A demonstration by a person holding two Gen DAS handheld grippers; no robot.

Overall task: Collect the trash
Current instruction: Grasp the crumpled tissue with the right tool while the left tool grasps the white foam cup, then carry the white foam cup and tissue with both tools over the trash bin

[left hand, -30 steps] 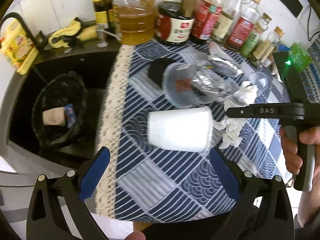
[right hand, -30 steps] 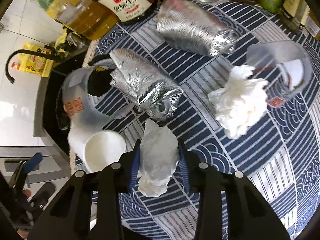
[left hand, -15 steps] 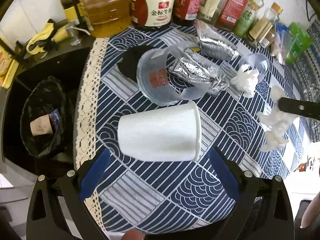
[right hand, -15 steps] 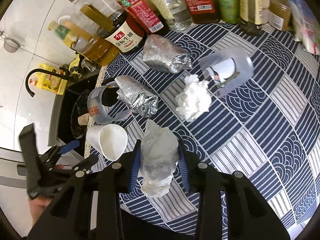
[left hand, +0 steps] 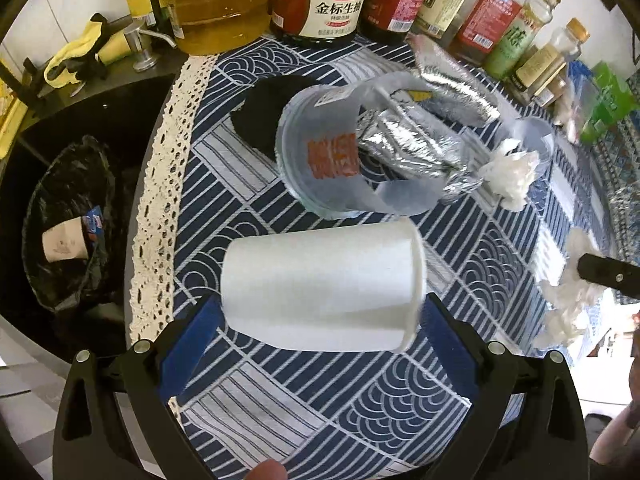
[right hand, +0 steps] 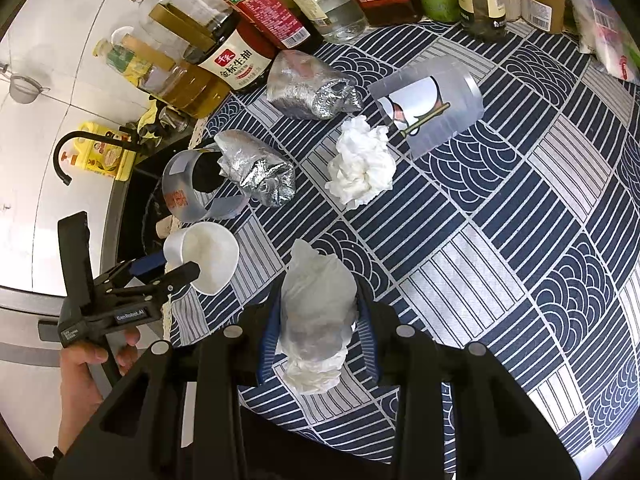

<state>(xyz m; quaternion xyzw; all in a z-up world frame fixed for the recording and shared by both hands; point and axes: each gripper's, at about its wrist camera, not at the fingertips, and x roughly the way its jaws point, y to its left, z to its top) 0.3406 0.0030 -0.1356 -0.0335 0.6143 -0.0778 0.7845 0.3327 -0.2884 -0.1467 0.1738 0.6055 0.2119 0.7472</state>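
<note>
We count two crumpled foil bags [right hand: 256, 172], two clear plastic cups [right hand: 430, 110], two tissue wads [right hand: 360, 166], and one white paper cup [left hand: 320, 288].

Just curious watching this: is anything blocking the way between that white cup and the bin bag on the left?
Nothing visible does. The white cup lies between the open left gripper fingers, and only bare tablecloth edge separates it from the bin bag.
</note>
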